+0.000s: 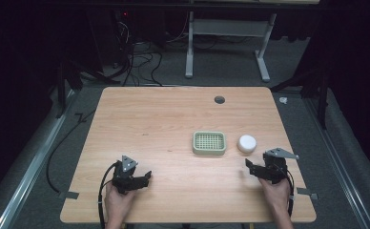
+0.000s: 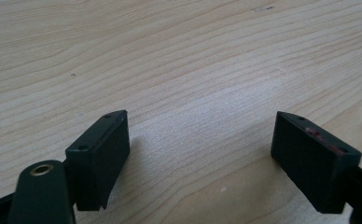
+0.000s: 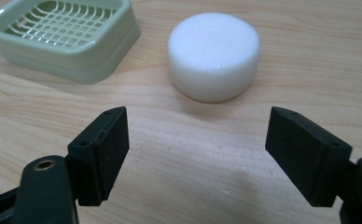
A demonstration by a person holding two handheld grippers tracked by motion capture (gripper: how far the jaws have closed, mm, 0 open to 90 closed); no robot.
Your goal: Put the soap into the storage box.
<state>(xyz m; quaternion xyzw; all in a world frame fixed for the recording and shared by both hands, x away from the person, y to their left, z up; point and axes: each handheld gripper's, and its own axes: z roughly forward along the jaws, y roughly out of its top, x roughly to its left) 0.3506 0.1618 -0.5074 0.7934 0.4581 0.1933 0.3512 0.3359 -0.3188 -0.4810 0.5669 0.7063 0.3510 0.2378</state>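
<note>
My right tool (image 3: 195,154) is released, jaws spread with nothing between them. The white round soap (image 3: 213,53) sits on the surface (image 3: 272,93) just ahead of the jaws, with the green slotted dish (image 3: 67,37) beside it, apart. To grasp well, I should advance level until both jaws flank the soap's sides, centred, then close evenly. My left tool (image 2: 198,154) is released over bare surface, well apart from both.

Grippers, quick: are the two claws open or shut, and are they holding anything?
Left gripper: open, holding nothing, bare table between its jaws.
Right gripper: open, holding nothing; the white puck sits just ahead of it.
</note>
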